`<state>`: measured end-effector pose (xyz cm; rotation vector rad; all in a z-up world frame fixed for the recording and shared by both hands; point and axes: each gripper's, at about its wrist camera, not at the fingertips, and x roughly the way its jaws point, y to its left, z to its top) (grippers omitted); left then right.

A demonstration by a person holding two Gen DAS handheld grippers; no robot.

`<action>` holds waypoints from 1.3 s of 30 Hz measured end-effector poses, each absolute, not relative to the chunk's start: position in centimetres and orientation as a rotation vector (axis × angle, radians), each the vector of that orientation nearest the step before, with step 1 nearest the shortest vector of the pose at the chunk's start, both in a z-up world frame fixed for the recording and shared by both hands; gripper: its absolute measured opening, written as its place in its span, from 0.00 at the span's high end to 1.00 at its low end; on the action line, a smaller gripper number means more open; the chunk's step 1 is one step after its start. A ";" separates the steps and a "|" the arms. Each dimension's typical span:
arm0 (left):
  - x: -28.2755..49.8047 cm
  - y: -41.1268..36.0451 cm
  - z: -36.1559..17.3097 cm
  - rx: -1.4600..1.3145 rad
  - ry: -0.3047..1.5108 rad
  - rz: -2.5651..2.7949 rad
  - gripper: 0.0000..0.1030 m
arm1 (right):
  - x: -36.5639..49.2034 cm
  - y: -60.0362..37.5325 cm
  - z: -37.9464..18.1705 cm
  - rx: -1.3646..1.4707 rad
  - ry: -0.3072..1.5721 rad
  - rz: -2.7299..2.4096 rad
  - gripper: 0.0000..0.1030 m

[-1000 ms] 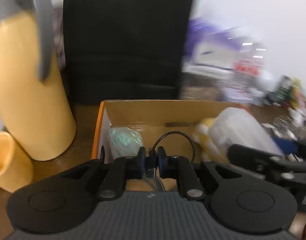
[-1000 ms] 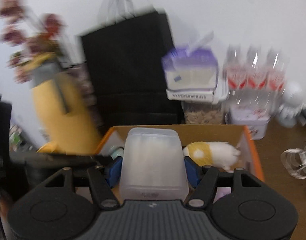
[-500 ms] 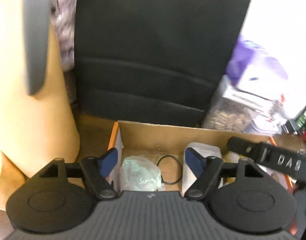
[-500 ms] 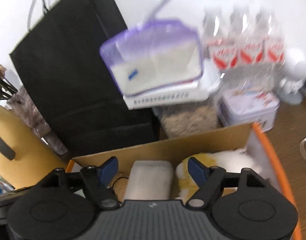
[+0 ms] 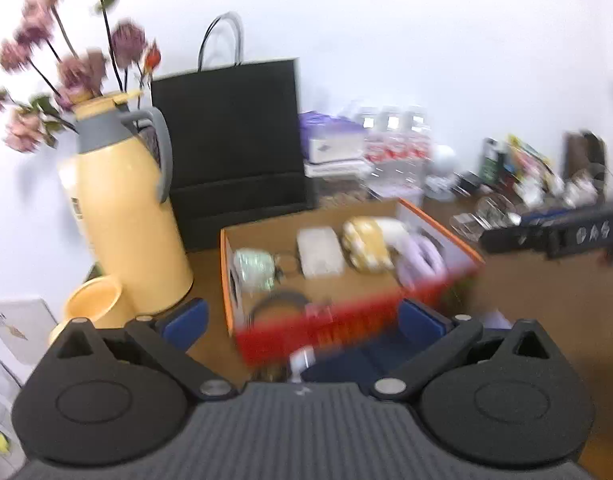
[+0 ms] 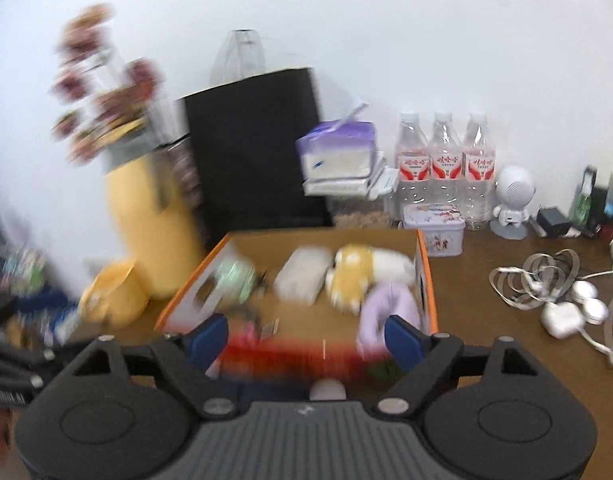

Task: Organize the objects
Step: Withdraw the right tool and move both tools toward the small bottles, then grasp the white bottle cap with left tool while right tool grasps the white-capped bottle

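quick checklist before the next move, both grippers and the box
1. Left gripper open and holding nothing: ok.
2. Right gripper open and holding nothing: ok.
3. Translucent white container lying inside the cardboard box: ok.
4. Yellow and white plush toy inside the box beside the container: ok.
5. Cables and earbud case on the desk, outside the box: not ok.
6. Near front of the box sharp enough to judge: cannot tell, blurred.

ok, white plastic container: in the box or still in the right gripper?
In the box. The white container lies on the cardboard box floor beside the yellow plush toy; the right gripper is open and empty.
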<state>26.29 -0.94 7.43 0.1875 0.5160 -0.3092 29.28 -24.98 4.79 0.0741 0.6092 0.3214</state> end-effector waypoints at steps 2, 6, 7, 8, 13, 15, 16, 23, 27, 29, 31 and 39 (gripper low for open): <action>20.6 0.0 6.8 0.180 0.482 -0.340 0.00 | 23.6 -25.8 4.5 0.017 0.573 0.351 0.16; 12.7 2.3 5.6 0.105 0.498 -0.404 0.00 | 13.0 -27.5 3.1 -0.041 0.502 0.341 0.02; 11.1 2.8 5.4 0.119 0.500 -0.404 0.00 | 11.1 -27.9 2.7 -0.051 0.503 0.342 0.02; 9.8 3.2 5.2 0.149 0.496 -0.397 0.00 | 9.3 -28.1 2.4 -0.065 0.514 0.343 0.02; 6.7 3.5 4.6 0.246 0.493 -0.323 0.00 | 3.1 -27.9 2.6 -0.147 0.473 0.324 0.03; 6.6 3.8 4.6 0.231 0.490 -0.331 0.00 | 2.2 -27.8 3.2 -0.138 0.471 0.354 0.04; 6.5 3.8 4.5 0.226 0.485 -0.336 0.00 | 2.2 -27.7 3.3 -0.136 0.474 0.362 0.04; 9.1 1.2 1.7 0.201 0.485 -0.419 0.00 | 5.7 -26.7 0.8 -0.119 0.501 0.321 0.19; 15.1 -2.0 -1.7 0.234 0.512 -0.405 0.18 | 11.8 -24.8 -1.8 -0.109 0.531 0.297 0.34; 19.0 -3.1 -3.1 0.205 0.576 -0.427 0.29 | 15.3 -23.4 -3.1 -0.127 0.543 0.317 0.40; 22.2 -4.2 -4.4 0.215 0.607 -0.444 0.33 | 18.9 -22.1 -4.2 -0.132 0.563 0.346 0.44; 30.6 -6.6 -7.6 0.241 0.679 -0.501 0.62 | 29.7 -18.1 -7.9 -0.134 0.668 0.451 0.74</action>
